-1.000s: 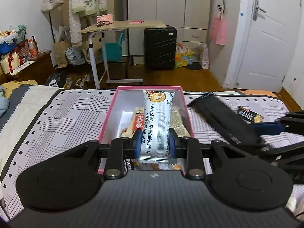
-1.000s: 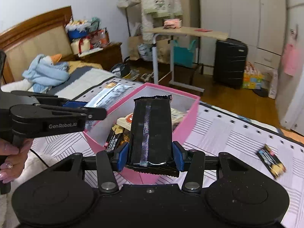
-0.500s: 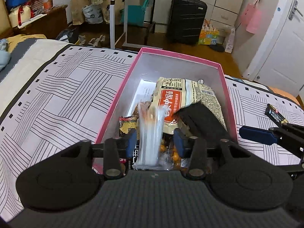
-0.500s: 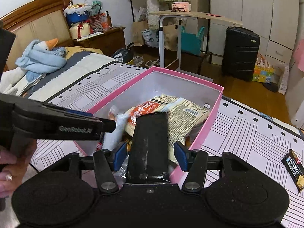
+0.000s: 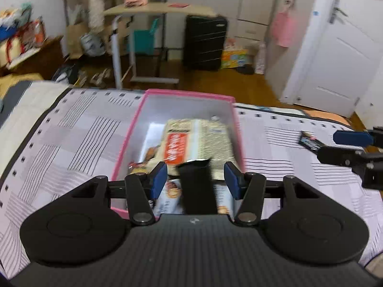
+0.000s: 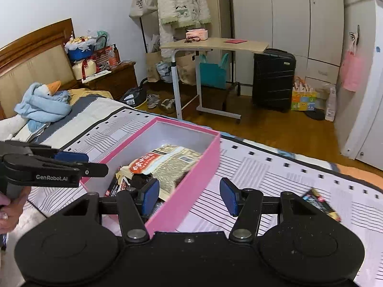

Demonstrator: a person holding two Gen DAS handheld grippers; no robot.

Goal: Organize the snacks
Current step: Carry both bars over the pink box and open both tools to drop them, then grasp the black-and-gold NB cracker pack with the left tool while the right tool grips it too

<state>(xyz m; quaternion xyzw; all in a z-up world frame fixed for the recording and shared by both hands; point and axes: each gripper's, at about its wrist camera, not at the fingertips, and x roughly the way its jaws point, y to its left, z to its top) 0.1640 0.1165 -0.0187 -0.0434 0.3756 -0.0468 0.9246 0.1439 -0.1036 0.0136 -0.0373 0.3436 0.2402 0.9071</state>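
A pink box (image 5: 189, 93) sits on the striped bedspread and holds several snack packets, with a large beige and orange packet (image 5: 191, 141) on top. A black packet (image 5: 196, 189) lies in the box's near end. My left gripper (image 5: 195, 179) hovers above it with its jaws opening, the pads clear of the packet. In the right wrist view, my right gripper (image 6: 189, 196) stands open over the pink box's (image 6: 191, 181) near wall with nothing between its pads. The left gripper (image 6: 88, 162) shows at the box's left side. A small dark snack bar (image 6: 320, 205) lies on the bed to the right.
The same snack bar (image 5: 310, 141) lies beside the right gripper (image 5: 342, 147). A blue plush goose (image 6: 43, 102) rests by the headboard. Beyond the bed's edge stand a rolling table (image 6: 213, 44), a black suitcase (image 6: 274, 79) and wardrobes. A hand (image 6: 9, 210) grips the left handle.
Both grippers opened and let go: the white packet from the left and the black packet from the right now lie in the box. Both grippers drew back from it.
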